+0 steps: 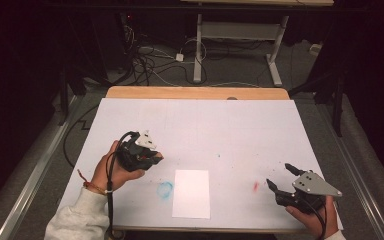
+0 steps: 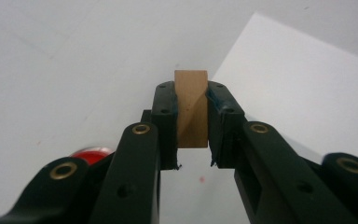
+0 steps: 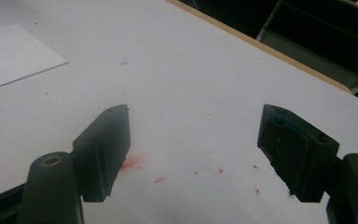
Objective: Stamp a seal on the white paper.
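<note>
My left gripper (image 2: 191, 91) is shut on a small brown wooden block (image 2: 192, 112), which stands upright between its jaws and pokes out past their tips. In the high view the left gripper (image 1: 154, 157) hovers over the white table cover, left of a white sheet of paper (image 1: 191, 192); the block is hidden there. The corner of that paper (image 2: 298, 93) lies just beyond the block. My right gripper (image 1: 278, 173) is at the front right, open with nothing between its jaws. The right gripper (image 3: 196, 112) hangs above red specks on the cover.
A blue smudge (image 1: 165, 189) sits left of the paper and a red smudge (image 1: 255, 186) right of it. Something red and round (image 2: 91, 153) peeks from under my left jaw. The wooden table edge (image 1: 195, 92) runs along the back. Cables and a desk frame (image 1: 240, 30) lie beyond.
</note>
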A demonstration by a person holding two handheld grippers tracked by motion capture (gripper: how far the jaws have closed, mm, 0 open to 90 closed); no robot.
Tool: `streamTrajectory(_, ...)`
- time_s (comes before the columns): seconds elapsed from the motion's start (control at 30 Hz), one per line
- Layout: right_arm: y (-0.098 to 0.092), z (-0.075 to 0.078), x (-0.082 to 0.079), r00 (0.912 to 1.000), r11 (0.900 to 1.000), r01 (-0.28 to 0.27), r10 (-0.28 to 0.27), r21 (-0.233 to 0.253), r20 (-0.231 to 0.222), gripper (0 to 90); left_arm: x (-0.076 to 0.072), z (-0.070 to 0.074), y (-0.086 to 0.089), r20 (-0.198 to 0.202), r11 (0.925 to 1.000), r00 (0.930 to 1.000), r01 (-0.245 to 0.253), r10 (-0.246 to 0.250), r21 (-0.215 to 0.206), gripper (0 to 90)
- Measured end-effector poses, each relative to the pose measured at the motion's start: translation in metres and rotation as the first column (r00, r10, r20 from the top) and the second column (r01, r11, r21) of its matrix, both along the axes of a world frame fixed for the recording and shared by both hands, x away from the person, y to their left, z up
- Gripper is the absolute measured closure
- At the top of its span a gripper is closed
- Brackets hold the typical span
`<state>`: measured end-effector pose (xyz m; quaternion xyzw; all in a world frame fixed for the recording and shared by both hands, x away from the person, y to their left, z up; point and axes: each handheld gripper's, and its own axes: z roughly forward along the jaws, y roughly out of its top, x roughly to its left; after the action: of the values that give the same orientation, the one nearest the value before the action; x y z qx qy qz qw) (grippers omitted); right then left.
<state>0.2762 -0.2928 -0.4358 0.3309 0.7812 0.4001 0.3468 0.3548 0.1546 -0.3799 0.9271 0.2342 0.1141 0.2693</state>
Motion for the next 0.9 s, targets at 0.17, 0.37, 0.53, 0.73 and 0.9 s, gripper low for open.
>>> streamTrajectory(0.17,0.000,0.000,0.000,1.0000,1.000,-0.001,0.001,0.002,-0.003,26.1,-0.008,-0.004,-0.025,-0.006,0.9966,0.9968,0.080,-0.080,0.019,73.7)
streamTrajectory(0.37,0.000,-0.001,0.000,1.0000,1.000,-0.002,0.002,-0.001,-0.006,26.1,-0.014,-0.013,-0.049,-0.030,0.9864,0.9869,0.160,-0.159,0.039,73.6)
streamTrajectory(0.53,-0.001,0.000,-0.001,1.0000,1.000,-0.005,0.005,-0.005,-0.003,26.1,-0.017,-0.023,-0.061,-0.040,0.9784,0.9795,0.199,-0.197,0.056,73.7)
streamTrajectory(0.73,0.000,-0.001,-0.001,0.9999,1.000,0.002,-0.002,-0.012,-0.010,26.2,-0.021,-0.031,-0.073,-0.060,0.9668,0.9684,0.246,-0.242,0.069,73.7)
streamTrajectory(0.9,0.000,-0.001,-0.001,1.0000,1.000,0.003,-0.003,-0.016,-0.009,26.2,-0.022,-0.039,-0.081,-0.084,0.9589,0.9615,0.269,-0.262,0.091,73.7)
